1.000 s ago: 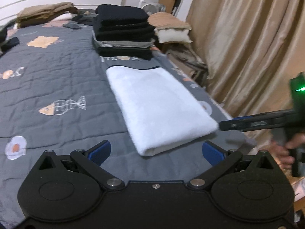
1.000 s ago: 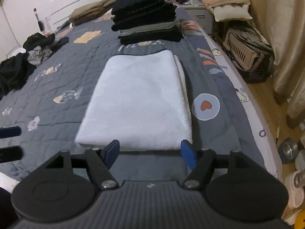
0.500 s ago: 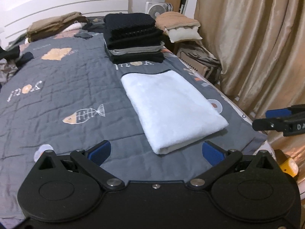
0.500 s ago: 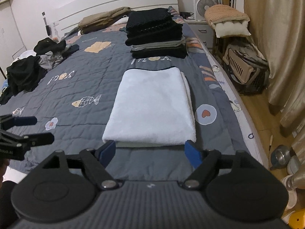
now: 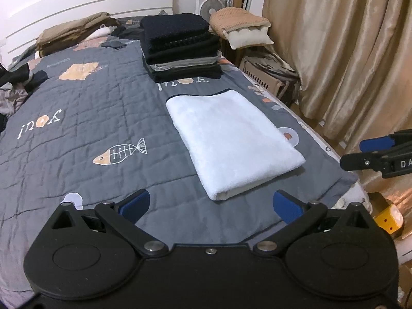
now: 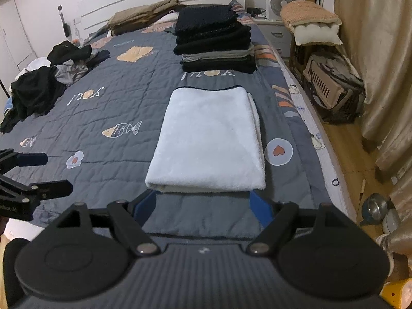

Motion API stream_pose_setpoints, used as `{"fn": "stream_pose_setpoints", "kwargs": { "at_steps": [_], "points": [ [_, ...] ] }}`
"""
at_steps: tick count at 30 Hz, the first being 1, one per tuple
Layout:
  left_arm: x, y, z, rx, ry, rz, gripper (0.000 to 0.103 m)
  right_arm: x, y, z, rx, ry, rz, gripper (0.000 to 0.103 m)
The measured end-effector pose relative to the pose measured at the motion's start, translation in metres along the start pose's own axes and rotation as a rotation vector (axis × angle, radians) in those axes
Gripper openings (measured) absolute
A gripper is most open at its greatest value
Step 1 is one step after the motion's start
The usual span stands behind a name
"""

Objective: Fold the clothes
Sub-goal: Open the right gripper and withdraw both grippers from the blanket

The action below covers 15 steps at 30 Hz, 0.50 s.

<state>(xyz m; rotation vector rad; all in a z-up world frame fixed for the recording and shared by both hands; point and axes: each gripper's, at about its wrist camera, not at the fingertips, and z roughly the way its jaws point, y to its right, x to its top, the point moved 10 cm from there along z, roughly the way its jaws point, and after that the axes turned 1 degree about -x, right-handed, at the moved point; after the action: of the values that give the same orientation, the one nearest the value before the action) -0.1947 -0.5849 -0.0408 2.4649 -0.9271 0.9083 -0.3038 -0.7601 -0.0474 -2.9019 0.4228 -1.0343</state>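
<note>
A folded white garment lies flat on the grey quilt, near the bed's right edge. Behind it stands a stack of folded dark clothes. My left gripper hovers open just short of the garment's near left corner, holding nothing. My right gripper is open above the near edge, its blue pads wide of the fold and clear of the cloth. Each wrist view catches the other gripper at its side: the right gripper, the left gripper.
A heap of unfolded dark and grey clothes lies at the bed's left side. Brown bedding is by the headboard. A pet carrier, a nightstand with a fan, curtains and a metal bowl line the right aisle.
Both grippers have lifted and drawn back from the white garment, so more of the bed shows. The right gripper's pads stand a little wider apart. The garment has not moved.
</note>
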Motion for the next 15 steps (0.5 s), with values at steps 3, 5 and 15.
{"fn": "stream_pose_setpoints", "kwargs": {
  "at_steps": [3,5,15],
  "points": [
    [0.002,0.001,-0.003,0.009,0.007,0.014,0.103,0.002,-0.003,-0.001,-0.004,-0.011,-0.006,0.079],
    [0.003,0.001,-0.003,0.010,0.006,0.017,0.103,0.002,-0.005,-0.002,-0.006,-0.012,-0.010,0.079],
    [0.005,-0.001,-0.006,0.023,0.002,0.025,0.103,-0.002,-0.016,0.000,-0.003,-0.038,-0.029,0.079]
  ]
}}
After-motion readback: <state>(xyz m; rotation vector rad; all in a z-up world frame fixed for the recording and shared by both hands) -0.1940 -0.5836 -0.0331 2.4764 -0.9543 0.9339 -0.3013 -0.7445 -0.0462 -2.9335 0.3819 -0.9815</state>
